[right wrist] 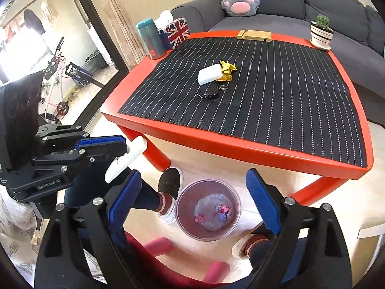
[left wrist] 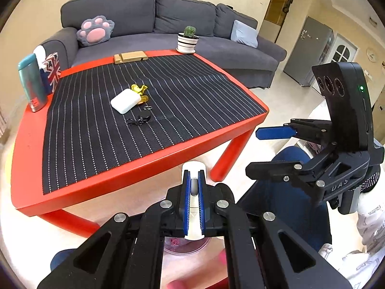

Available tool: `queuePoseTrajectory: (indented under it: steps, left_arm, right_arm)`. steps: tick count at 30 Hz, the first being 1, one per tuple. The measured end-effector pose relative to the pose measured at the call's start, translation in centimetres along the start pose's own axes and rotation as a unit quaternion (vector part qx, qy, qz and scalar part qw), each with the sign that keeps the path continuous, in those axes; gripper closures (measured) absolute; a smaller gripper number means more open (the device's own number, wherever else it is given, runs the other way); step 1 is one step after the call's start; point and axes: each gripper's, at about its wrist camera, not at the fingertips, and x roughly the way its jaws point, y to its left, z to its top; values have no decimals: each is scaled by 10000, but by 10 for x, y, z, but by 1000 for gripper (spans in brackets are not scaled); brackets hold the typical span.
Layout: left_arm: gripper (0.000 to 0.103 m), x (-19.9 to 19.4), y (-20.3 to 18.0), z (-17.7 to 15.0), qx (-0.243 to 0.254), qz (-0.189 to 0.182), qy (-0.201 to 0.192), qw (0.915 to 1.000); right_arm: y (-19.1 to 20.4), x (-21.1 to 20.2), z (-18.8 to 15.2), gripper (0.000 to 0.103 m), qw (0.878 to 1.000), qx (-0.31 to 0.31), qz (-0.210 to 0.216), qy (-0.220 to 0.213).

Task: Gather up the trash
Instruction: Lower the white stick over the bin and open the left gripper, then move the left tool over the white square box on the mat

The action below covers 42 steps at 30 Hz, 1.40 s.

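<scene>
My left gripper (left wrist: 193,173) is shut on a white plastic tube (left wrist: 194,168), held off the table's near edge, above the floor; the tube also shows in the right wrist view (right wrist: 125,160). My right gripper (right wrist: 192,185) is open and empty, above a clear round trash bin (right wrist: 208,209) on the floor that holds a crumpled wrapper (right wrist: 214,210). It also shows in the left wrist view (left wrist: 262,151). On the red table (left wrist: 144,166) lie a white case (left wrist: 125,101), a crumpled gold wrapper (left wrist: 139,91) and a black key ring (left wrist: 142,118).
A teal flask (left wrist: 32,84), a flag-print tissue box (left wrist: 51,71), a wooden stand (left wrist: 131,56) and a potted cactus (left wrist: 188,39) stand along the table's far edges. A grey sofa (left wrist: 168,24) lies behind. The person's feet (right wrist: 168,185) flank the bin.
</scene>
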Motion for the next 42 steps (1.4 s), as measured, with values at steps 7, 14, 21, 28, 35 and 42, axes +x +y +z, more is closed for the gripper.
queuePoseTrajectory:
  steps: [7, 14, 21, 28, 35, 42]
  left_arm:
    - [14, -7, -1, 3, -100, 55, -300, 9995]
    - [8, -8, 7, 5, -275, 162, -319, 9990]
    - [8, -7, 10, 4, -361, 187, -328, 9986]
    - [8, -9, 11, 4, -371, 190, -347, 9985]
    - [8, -13, 17, 12, -389, 228, -423, 9981]
    - [8, -17, 30, 29, -420, 276, -536, 9973]
  right_arm:
    - [-1, -5, 2, 14, 10000, 11, -38, -63]
    - [0, -5, 0, 10, 9999, 32, -27, -98]
    - [1, -3, -1, 10, 10000, 40, -24, -67]
    - [2, -3, 1, 9, 10000, 47, -33, -80]
    - [-1, -5, 11, 9, 9998, 63, -103, -154]
    - [-8, -9, 29, 9, 9995, 75, -191, -254]
